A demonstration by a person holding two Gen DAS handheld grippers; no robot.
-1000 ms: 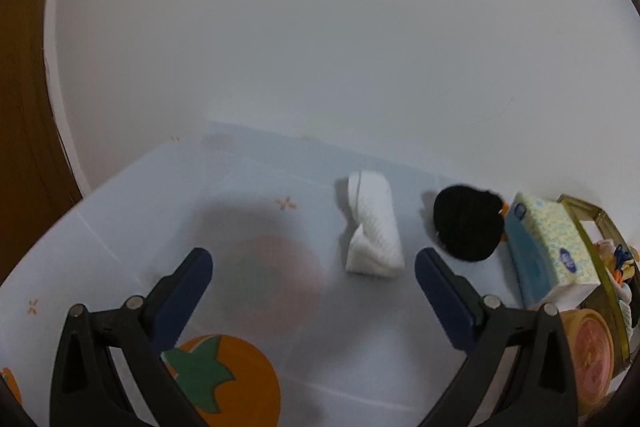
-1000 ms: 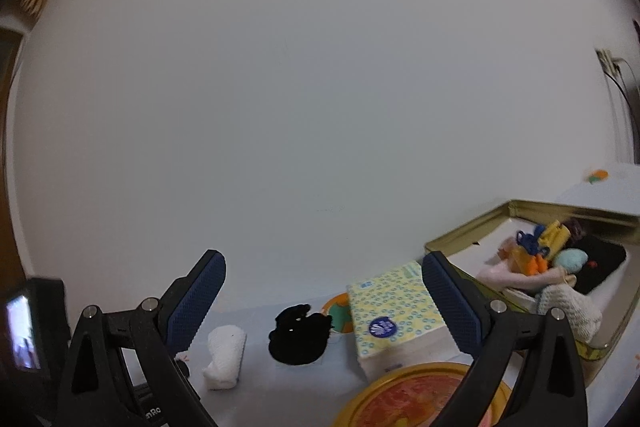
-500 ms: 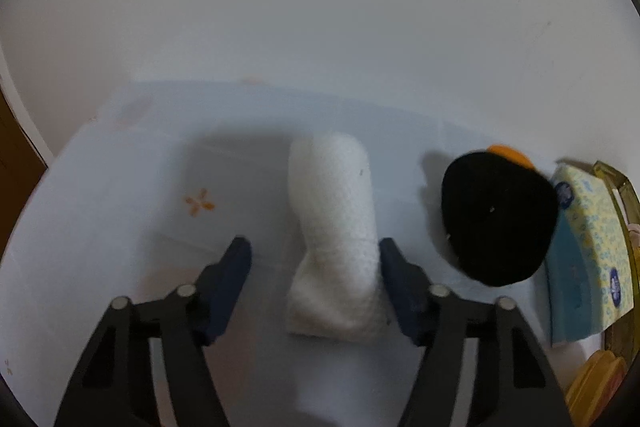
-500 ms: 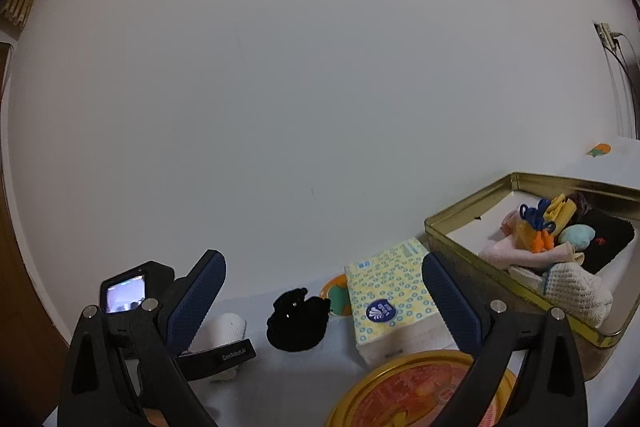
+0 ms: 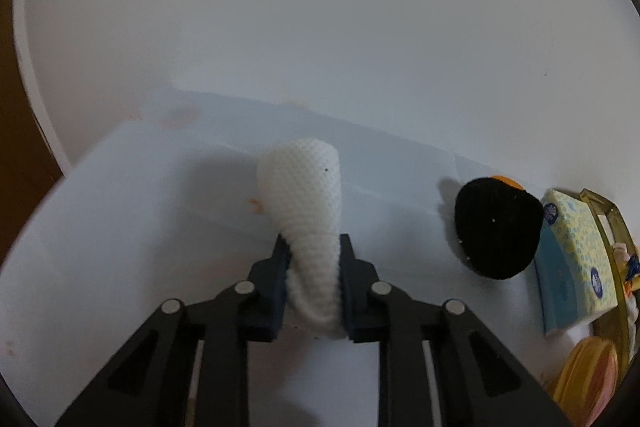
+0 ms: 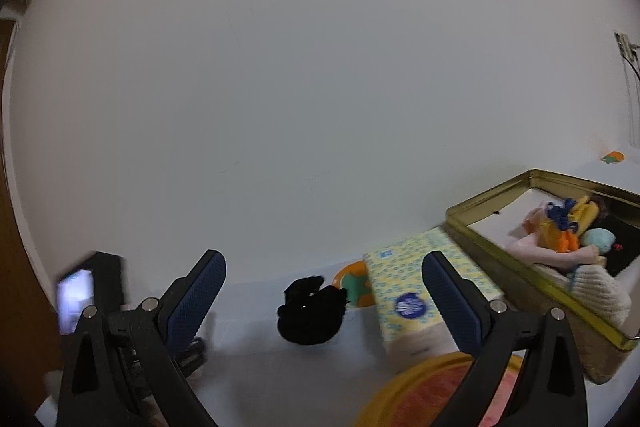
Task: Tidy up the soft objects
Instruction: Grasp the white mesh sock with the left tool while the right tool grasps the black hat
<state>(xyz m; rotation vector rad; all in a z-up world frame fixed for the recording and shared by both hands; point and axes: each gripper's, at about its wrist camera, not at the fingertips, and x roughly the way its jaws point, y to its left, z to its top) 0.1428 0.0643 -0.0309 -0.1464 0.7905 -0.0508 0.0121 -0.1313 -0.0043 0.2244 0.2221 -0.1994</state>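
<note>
My left gripper (image 5: 314,259) is shut on the near end of a white knitted sock (image 5: 310,199); the sock stretches away from the fingers over the white tablecloth (image 5: 120,247). A black soft bundle (image 5: 496,227) lies to its right and also shows in the right wrist view (image 6: 312,311). My right gripper (image 6: 324,287) is open and empty, held above the table with the black bundle between its fingers in view. A gold tin (image 6: 520,275) at the right holds several soft items.
A yellow-and-blue tissue pack (image 6: 420,291) lies between the black bundle and the tin, and shows in the left wrist view (image 5: 572,255). A round yellow-rimmed lid (image 6: 432,391) lies at the near right. The white wall (image 6: 320,67) stands close behind the table.
My left gripper moved forward onto the white sock and closed on its near end. My right gripper stayed open and shifted a little.
</note>
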